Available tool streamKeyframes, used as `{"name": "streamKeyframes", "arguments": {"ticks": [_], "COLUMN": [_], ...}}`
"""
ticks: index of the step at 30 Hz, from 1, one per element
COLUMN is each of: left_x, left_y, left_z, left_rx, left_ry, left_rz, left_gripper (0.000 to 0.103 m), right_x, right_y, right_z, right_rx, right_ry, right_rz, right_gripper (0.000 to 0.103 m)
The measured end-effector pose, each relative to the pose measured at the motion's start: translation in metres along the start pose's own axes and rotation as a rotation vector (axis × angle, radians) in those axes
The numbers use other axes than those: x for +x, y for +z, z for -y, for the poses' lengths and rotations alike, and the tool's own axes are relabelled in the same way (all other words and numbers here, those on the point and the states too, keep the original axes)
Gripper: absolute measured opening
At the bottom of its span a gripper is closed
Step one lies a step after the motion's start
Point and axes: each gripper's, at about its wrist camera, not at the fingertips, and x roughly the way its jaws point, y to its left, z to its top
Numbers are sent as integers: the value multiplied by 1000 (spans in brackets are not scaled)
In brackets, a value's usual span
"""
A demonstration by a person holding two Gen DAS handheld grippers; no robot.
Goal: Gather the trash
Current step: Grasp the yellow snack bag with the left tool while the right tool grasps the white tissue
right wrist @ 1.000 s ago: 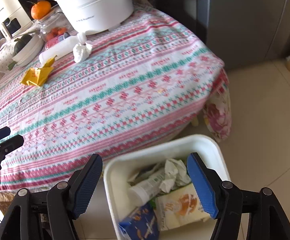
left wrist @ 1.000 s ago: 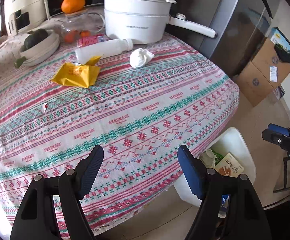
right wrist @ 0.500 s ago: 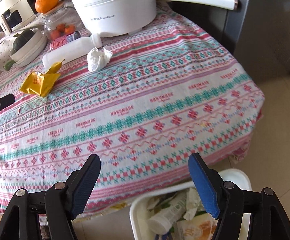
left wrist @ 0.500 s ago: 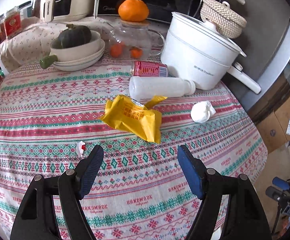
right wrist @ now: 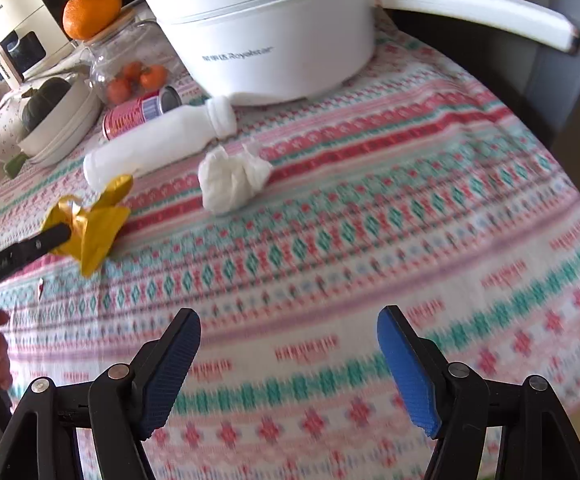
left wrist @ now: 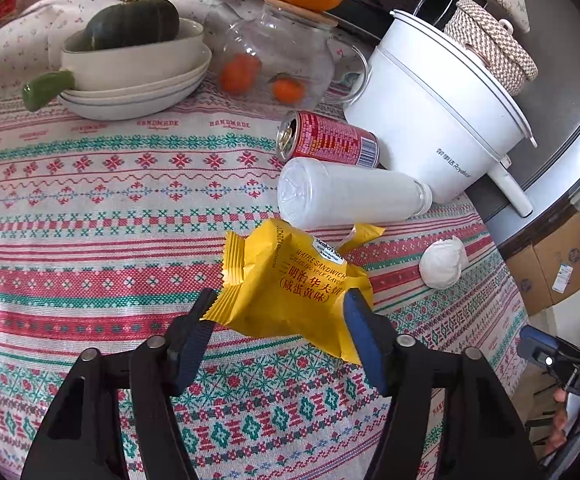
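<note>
Crinkled foil of the yellow snack wrapper [left wrist: 290, 284], lying on the tablecloth [left wrist: 90, 240] between the parted, not yet closed jaws of the left gripper [left wrist: 278, 320], is judged light, soft and slippery, so its puffed middle should be pinched, while the right gripper [right wrist: 290, 356] is held wide and empty.

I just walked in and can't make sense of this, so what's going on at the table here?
Someone is clearing trash off the patterned table with two handheld grippers. The left gripper has its open fingers on either side of a yellow snack wrapper, not yet closed on it. The right gripper hovers open and empty over the cloth. A white bottle, red can and crumpled tissue lie on the table.
</note>
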Motion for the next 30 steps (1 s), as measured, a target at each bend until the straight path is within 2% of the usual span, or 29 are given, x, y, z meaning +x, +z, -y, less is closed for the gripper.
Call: {"name": "streamKeyframes", "arguments": {"ticks": [4,9,14,15,17,19,20,21,24,30], "left_x": [9,8,4,4,2,1,1,-1,-8,-36], "left_y": [-1,1,3,3,3,3,2,2,0,-7], "left_z": [-3,1,4,5,7,8,9,10,14,33], "left_rx": [-24,-7,13,19,32,42,44,47,61,105], "left_ry": [-49,-63,-54,-49,-35,-21,-16,-10,8,28], "left_rz": [-32,-13,0,1,1,-4,-7,-9,-10,11], "left_gripper": [31,19,13,7,5,3,3,3,2,2], "right_x": [26,59,81,84,88,91,91,90,84,49], "right_y": [23,42,48,48,49,49,49,49,50,40], "right_z": [-12,-20,-22,-22,-22,-23,-22,-22,-28,-26], "right_rx": [-15,-13,0,4,12,15,18,23,-4,-49], "right_ry": [32,47,54,55,66,93,121,138,124,97], "right_rz": [26,45,54,57,62,66,65,70,74,103], "right_gripper": [77,77,77,77,73,56,42,39,34,34]}}
